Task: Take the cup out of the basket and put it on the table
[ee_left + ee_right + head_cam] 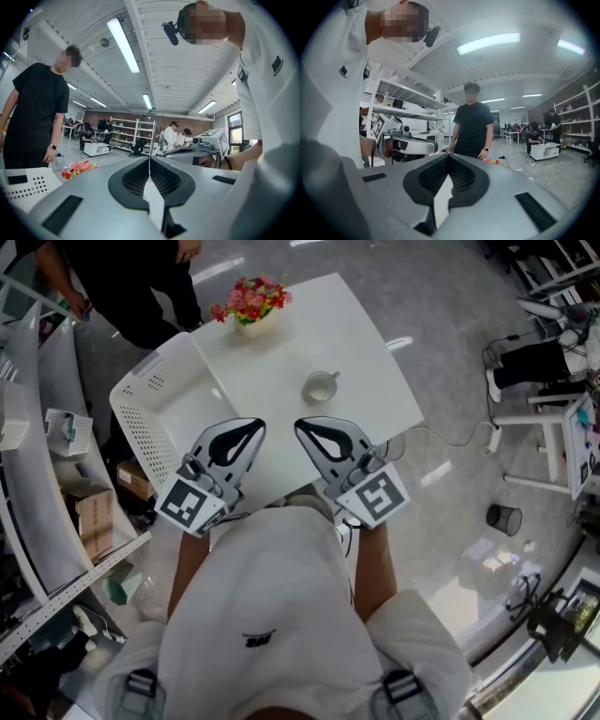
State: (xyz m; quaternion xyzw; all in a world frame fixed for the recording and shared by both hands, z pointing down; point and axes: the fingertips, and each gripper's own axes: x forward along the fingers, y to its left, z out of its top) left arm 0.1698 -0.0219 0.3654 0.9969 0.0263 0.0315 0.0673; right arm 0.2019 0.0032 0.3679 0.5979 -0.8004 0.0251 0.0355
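1. Head view: the white ceramic cup point(321, 387) stands upright on the white square counter point(319, 329), well apart from the white perforated plastic basket point(141, 418), which looks empty. The task appears done. The left tool point(253, 427) and right tool point(305, 427) hover at the near edge.
2. Left gripper view: the left tool point(149, 161) has its jaws pressed together, gripping nothing.
3. Right gripper view: the right tool point(449, 159) is likewise closed and empty.

Floor point(450, 549): pale grey, glossy, reflecting the lights. Ceiling point(187, 70): white, with lit tube lights point(123, 44). Open white shelving point(133, 131) stands before a rear wall point(97, 117), apparently brick. Window point(235, 131) on one side. Dark waste bin point(504, 518) on the floor.
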